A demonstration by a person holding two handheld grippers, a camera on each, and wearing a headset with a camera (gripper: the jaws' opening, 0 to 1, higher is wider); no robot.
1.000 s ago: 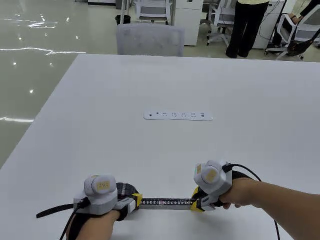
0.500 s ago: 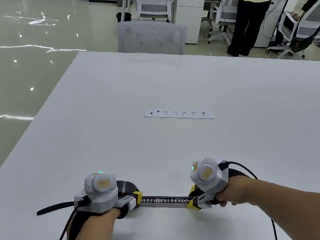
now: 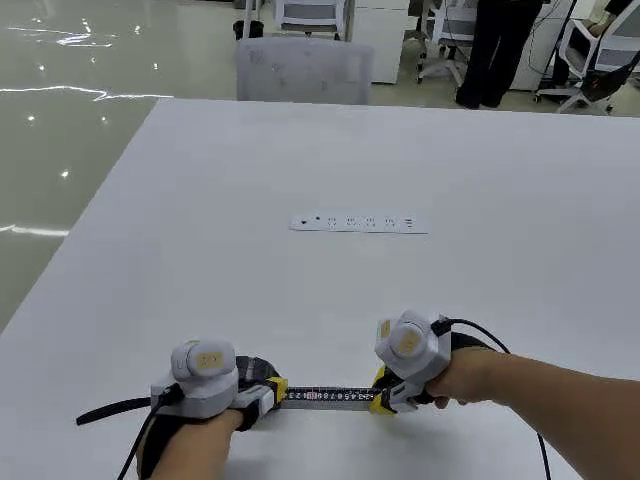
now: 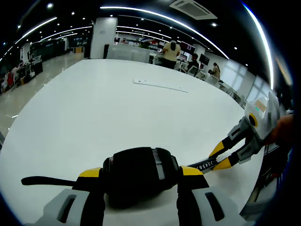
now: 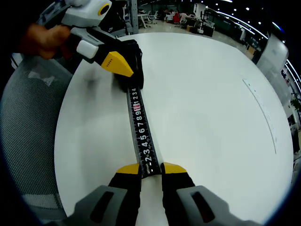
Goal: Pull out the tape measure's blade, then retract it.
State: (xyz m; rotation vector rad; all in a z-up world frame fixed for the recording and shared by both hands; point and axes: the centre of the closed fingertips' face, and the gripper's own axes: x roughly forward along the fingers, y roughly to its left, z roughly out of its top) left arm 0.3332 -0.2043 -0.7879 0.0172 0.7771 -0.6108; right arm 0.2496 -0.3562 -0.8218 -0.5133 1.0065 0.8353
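1. Head view: a broad white surface (image 3: 300, 160) stretches away, and two hand-held grippers sit low at its near edge, facing each other.
2. The left gripper (image 3: 272, 392) is clamped on the black, rounded tape measure (image 3: 252, 375), which sits on the surface at the near left.
3. Left gripper view: the tape measure's case sits between the two yellow-tipped jaws, one pressed against each side. A black strap (image 4: 47, 181) trails from the case along the surface.
4. The blade (image 3: 325, 396) is drawn out of the case and runs in a straight line to the right gripper (image 3: 380, 400). It lies low along the surface; whether it touches cannot be told.
5. Right gripper view: the right gripper's yellow-tipped jaws are pinched together on the blade's free end. Printed numbers run along the blade towards the case, with one red mark about midway.
6. A black cable (image 3: 500, 350) loops from the right gripper back beside the person's forearm.
7. A flat white power strip (image 3: 358, 224) lies in the middle of the surface, well apart from the grippers.
8. A grey mesh chair (image 3: 304, 70) stands at the far edge. Beyond it is a glossy floor (image 3: 80, 80), where a person (image 3: 495, 45) in dark trousers stands.
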